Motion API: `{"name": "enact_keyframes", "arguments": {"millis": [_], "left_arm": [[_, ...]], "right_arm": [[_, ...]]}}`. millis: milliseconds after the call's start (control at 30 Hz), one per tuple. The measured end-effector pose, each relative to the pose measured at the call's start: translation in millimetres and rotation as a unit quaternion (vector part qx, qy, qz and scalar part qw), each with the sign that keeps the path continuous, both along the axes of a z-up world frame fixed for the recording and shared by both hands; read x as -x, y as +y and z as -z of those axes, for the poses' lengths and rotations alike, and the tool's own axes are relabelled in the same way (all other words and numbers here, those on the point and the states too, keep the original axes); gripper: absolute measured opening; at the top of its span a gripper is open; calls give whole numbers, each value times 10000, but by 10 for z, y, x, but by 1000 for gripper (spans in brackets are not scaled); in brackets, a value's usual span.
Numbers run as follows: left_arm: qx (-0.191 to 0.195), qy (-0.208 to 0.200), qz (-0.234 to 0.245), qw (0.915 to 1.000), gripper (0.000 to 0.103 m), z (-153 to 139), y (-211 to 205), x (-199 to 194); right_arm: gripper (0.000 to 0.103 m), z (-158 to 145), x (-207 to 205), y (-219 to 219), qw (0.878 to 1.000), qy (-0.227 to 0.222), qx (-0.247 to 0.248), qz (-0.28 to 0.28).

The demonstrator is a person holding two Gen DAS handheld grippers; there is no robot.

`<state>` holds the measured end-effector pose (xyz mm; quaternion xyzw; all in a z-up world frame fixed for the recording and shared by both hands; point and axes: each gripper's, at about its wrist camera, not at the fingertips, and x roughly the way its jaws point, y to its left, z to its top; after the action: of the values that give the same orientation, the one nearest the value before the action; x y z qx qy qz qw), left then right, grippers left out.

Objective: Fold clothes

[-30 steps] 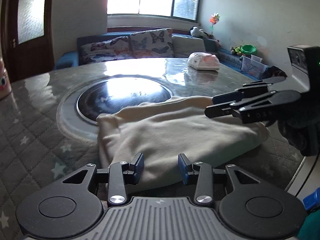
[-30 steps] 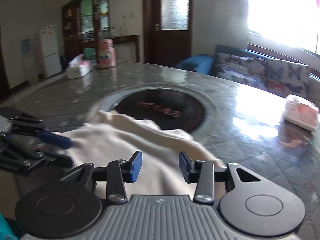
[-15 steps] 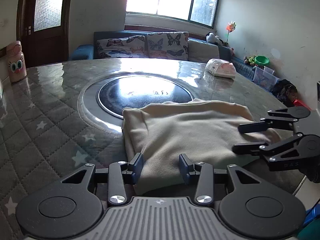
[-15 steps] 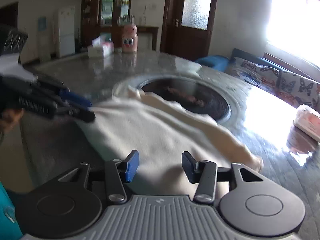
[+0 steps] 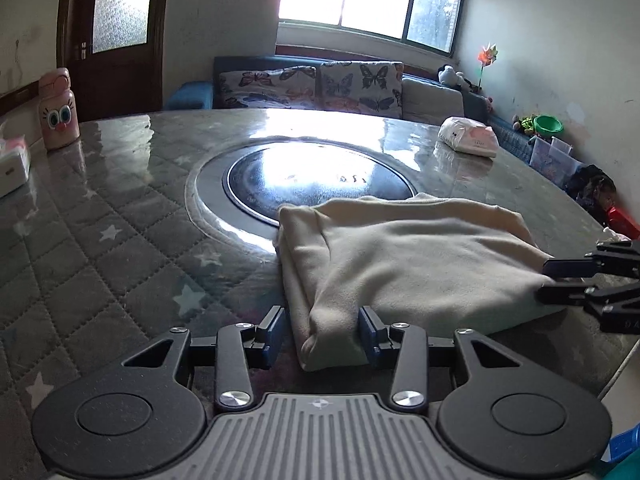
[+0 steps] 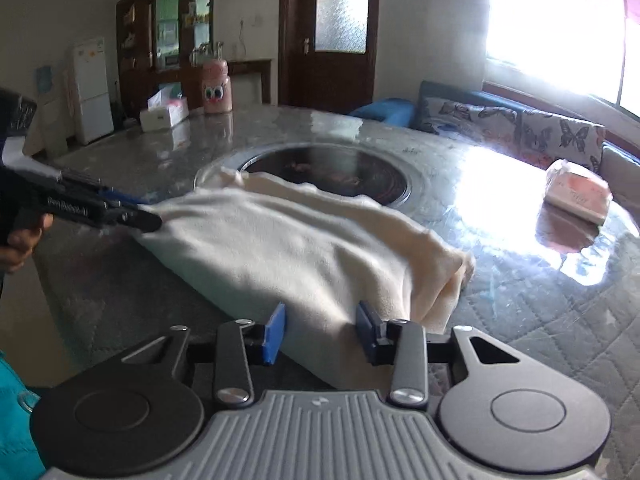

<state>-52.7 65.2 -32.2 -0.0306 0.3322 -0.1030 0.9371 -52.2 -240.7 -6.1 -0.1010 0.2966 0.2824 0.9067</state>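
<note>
— What have you got on the left side of the table?

— Far left I see a pink bottle with cartoon eyes (image 5: 59, 109) standing upright, with a white tissue box (image 5: 12, 162) near it. The table (image 5: 100, 216) has a quilted, star-patterned cover under a glossy sheet, and a dark round inset (image 5: 320, 178) sits in its middle.

— And the garment?

— The cream garment (image 5: 416, 256) lies folded on the table on my near side, its far edge overlapping the rim of the dark inset. Layered edges show at its left end.

— Your left gripper?

— My left gripper (image 5: 322, 334) is spread wide, and the near left corner of the garment sits between the blue pads without being pinched. One pad looks to be touching the cloth; the other stands apart from it.

— The right one?

— My right gripper (image 6: 320, 332) is also spread wide, around the near edge of the garment close to its right end. From the left camera I see its fingers (image 5: 568, 280) at that right end, parted.

— Anything further right?

— A soft pack of tissues (image 6: 580, 192) lies well apart from the garment, in the bright glare from the window.
</note>
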Motion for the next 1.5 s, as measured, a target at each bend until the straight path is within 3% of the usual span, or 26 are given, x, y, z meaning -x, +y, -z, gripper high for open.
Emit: {"name": "enact_keyframes", "arguments": {"millis": [133,300,467,633,733,1000,1333,1367,1500], "left_arm": [[28,-85,-54,9999,44,-43,9,-6],[60,94,-127,9999,44,24,26,-20],[170,56,-116,9998,44,-33,72,-6],[279,98,-290,9991,45,-56,169,-29],[481,177,-353,9981,48,-43,263,-12],[515,47,-424,9978,53,-116,369,16],[1316,227,-733,9883,58,-190,658,-82],[1381,263,-728,9874,58,-187,657,-95],[1654,399,-726,9828,63,-182,638,-180]], "right_arm": [[24,-106,3,-11,9997,-168,-182,17],[19,-136,-27,193,9989,-194,7,-415],[22,-166,-56,397,9960,-219,195,-847],[33,-193,-83,607,9907,-248,384,-1284],[36,-175,-69,846,9840,-334,504,-1676],[39,-110,-46,1411,9630,-543,834,-2504],[38,51,72,1836,9449,-758,1395,-2863],[36,64,78,1847,9449,-782,1428,-2839],[15,66,73,1846,9487,-793,1402,-2721]]}}
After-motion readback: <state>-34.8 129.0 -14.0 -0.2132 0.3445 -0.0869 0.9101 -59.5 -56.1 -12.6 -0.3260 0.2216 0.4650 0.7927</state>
